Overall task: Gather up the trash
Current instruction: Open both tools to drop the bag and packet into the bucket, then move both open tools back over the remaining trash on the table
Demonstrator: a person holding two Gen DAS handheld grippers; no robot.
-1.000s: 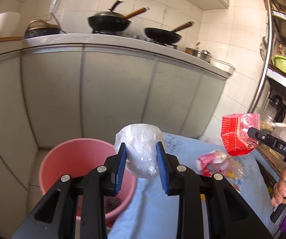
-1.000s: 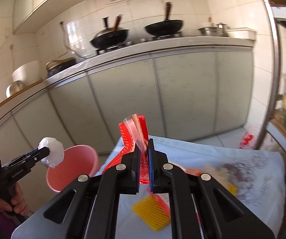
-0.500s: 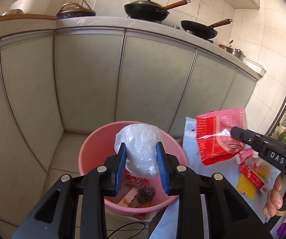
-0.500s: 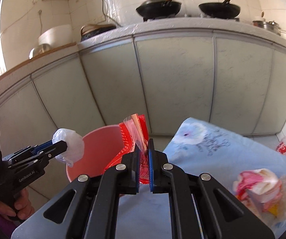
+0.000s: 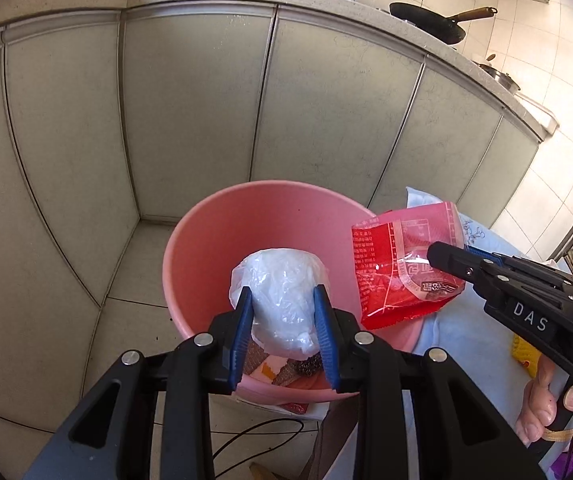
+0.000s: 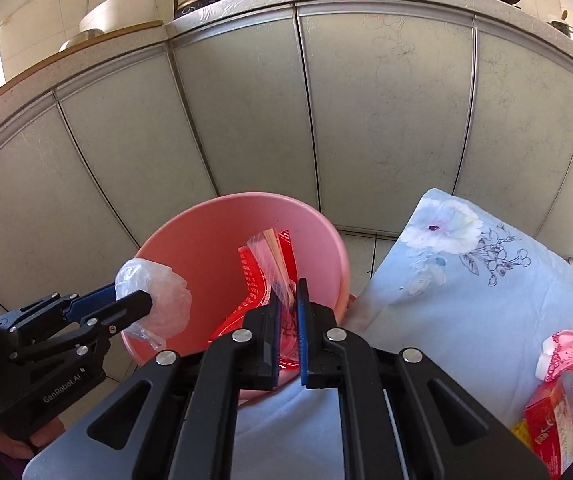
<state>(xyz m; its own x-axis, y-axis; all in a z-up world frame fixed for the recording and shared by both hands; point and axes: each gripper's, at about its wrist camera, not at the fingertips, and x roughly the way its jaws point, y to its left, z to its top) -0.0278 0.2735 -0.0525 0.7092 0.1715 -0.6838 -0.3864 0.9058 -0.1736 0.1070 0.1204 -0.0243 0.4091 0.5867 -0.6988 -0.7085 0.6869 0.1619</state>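
The left gripper (image 5: pixel 282 316) has its 2 blue pads (image 5: pixel 242 332) standing partway apart, pressed against the sides of a crumpled white plastic bag (image 5: pixel 282 300). The wad bulges out ahead of the fingertips and fills the whole gap between them. Directly beyond and below this gripper sits the pink bucket (image 5: pixel 222 240), its mouth open toward the camera; at its bottom, just behind the pads, lie a few scraps of wrapper and a metal scouring ball (image 5: pixel 306 364). In the right wrist view the same bag (image 6: pixel 154 300) hangs over the near left rim of the bucket (image 6: pixel 206 240).

The right gripper (image 6: pixel 288 320) is squeezed almost completely together, its pads pinching a red snack wrapper (image 6: pixel 262 276) by its lower edge. The wrapper stands up ahead of the fingertips, over the bucket's opening. From the left wrist view the wrapper (image 5: pixel 402 272) sits to the right of the left gripper, at the bucket's right rim, with the right gripper (image 5: pixel 442 256) clamped on its right side and the person's hand (image 5: pixel 554 404) on the handle below.

To the right of the right gripper lies a light blue floral cloth (image 6: pixel 466 280), touching the bucket's edge. More wrappers (image 6: pixel 566 384) lie on the cloth further right. Grey cabinet doors (image 5: pixel 190 100) stand beyond the bucket.
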